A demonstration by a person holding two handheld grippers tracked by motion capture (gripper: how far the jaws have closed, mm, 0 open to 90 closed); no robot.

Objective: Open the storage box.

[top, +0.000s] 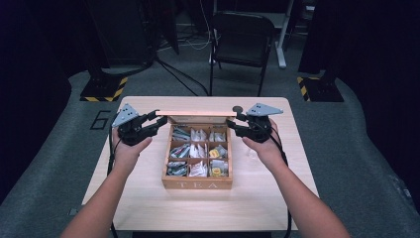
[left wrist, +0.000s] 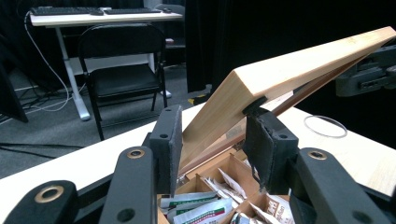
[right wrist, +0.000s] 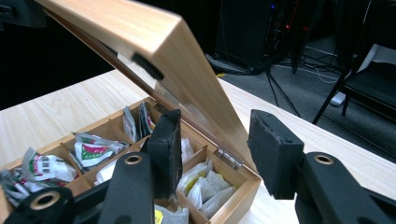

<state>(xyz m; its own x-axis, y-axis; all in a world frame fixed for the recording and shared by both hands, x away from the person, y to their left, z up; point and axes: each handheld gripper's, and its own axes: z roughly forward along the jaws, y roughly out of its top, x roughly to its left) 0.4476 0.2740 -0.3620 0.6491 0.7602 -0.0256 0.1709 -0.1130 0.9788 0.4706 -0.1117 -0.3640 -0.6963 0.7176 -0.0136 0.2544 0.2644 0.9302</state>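
Pale wooden tea box [top: 197, 184], perhaps bamboo

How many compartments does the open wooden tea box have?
9, in a three-by-three grid inside the wooden tea box: three rows from the front wall to the raised lid, all holding tea bags.

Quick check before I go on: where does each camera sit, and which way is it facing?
High view: above the person's side, looking forward and down at the table; both forearms, left gripper and right gripper flank the tea box.
Left gripper view: rides the left gripper, facing the lid end-on.
Right gripper view: rides the right gripper, facing the lid's other end.
All share box and lid.
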